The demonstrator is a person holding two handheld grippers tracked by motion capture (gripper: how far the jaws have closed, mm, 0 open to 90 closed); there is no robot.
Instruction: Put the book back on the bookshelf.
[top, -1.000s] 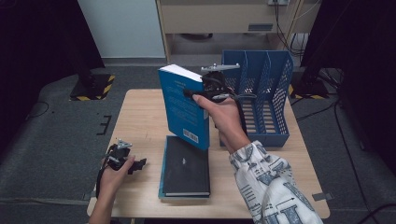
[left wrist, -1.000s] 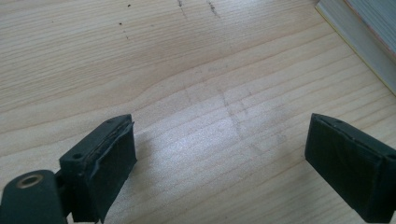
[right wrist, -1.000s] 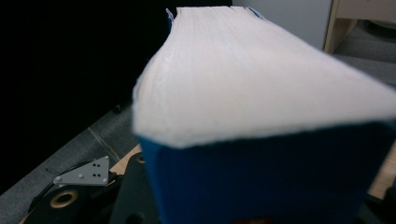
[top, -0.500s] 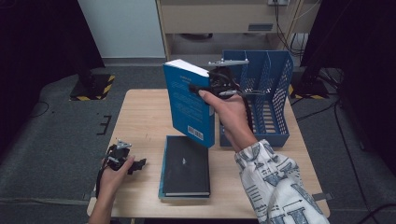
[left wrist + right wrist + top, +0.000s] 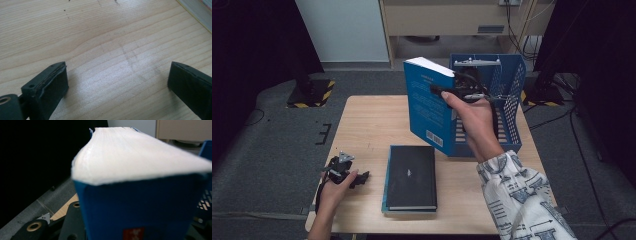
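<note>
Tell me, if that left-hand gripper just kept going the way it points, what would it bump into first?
Probably the black book lying flat on the table. The left gripper, jaws open, points toward the book's near edge over bare wood, though depth is hard to judge.

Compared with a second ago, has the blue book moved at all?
Yes. The blue book, clamped in the right claw, has shifted right, toward the blue file rack, and now overlaps the rack's front left corner in the high view.
</note>
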